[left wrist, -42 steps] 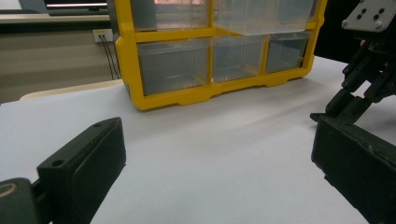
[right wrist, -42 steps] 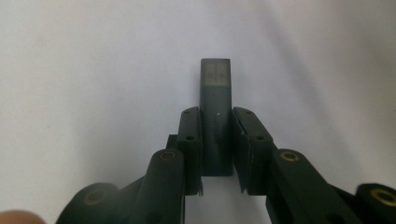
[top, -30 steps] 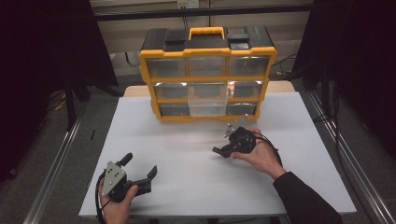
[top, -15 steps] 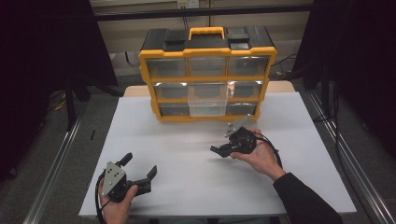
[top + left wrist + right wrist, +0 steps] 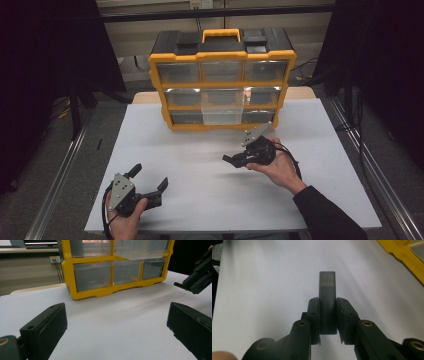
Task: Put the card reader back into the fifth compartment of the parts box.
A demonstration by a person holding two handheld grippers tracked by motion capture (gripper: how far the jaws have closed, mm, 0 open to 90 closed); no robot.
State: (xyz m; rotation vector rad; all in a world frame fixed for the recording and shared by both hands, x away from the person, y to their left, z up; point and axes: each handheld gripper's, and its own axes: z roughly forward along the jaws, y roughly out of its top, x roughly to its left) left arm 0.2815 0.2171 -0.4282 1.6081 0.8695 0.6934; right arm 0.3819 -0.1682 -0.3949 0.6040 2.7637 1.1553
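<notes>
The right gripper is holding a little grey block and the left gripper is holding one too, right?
Not quite. The right gripper does pinch a little grey block, as the right gripper view shows. But the left gripper holds nothing: in the left gripper view its jaws stand wide apart with only bare white table between them.

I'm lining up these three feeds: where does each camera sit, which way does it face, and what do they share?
High view: above the person's side, looking forward and down on the white table, both hands and grippers.
Left gripper view: on the left gripper, facing the yellow drawer organizer.
Right gripper view: on the right gripper, clamping a dark grey block.
Shared: organizer, table.
</notes>
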